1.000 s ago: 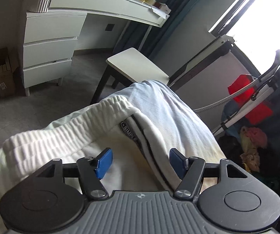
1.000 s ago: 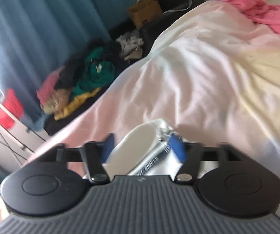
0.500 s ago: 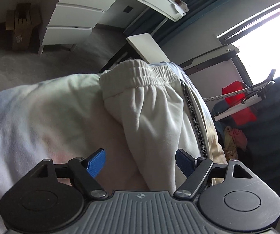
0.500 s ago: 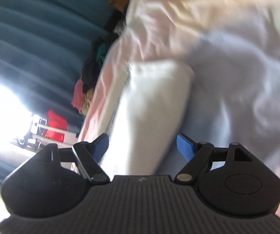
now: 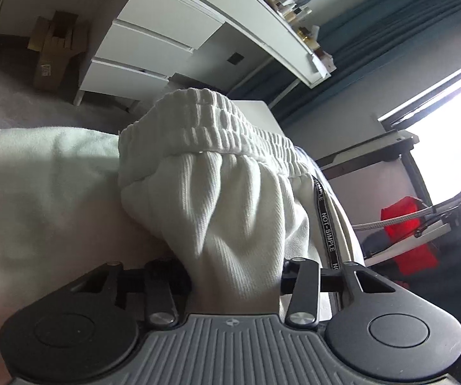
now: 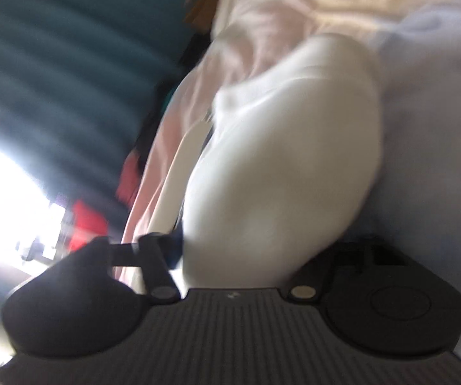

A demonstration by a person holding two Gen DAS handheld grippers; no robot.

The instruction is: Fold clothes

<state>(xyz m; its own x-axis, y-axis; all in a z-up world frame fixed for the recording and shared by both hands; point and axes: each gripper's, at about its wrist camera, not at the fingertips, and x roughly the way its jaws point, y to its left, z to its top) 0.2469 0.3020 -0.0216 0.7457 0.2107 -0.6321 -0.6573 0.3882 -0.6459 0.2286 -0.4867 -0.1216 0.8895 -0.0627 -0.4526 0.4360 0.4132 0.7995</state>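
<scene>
Left gripper (image 5: 235,276) first: one pair of white ribbed trousers (image 5: 230,205) is bunched right between its two fingers, cloth packed against both, so it is clenched on the garment. Straight ahead of the gripper the elastic waistband (image 5: 211,128) stands up in a gathered ridge. Ahead and right, one black tape printed NOT SIMPLE (image 5: 326,224) runs down the side seam toward the right finger. To the left of the gripper lies one pale bed sheet (image 5: 38,186), with the trousers resting on it.

Farther ahead and left, one white dresser (image 5: 153,48) shows three drawers, counted top to bottom, and one cardboard box (image 5: 54,51) sits on the floor left of it. Out to the right, one red item (image 5: 407,224) hangs near the bright window.

Over to the right gripper (image 6: 240,256): this view is badly smeared. One white mass of the same trousers (image 6: 278,160) fills the gap between its fingers and spills ahead; it looks gripped, though the blur hides the right finger's contact, so I cannot tell for certain. The sheet (image 6: 423,112) spreads ahead and right; one teal curtain (image 6: 70,64) hangs ahead and left.
</scene>
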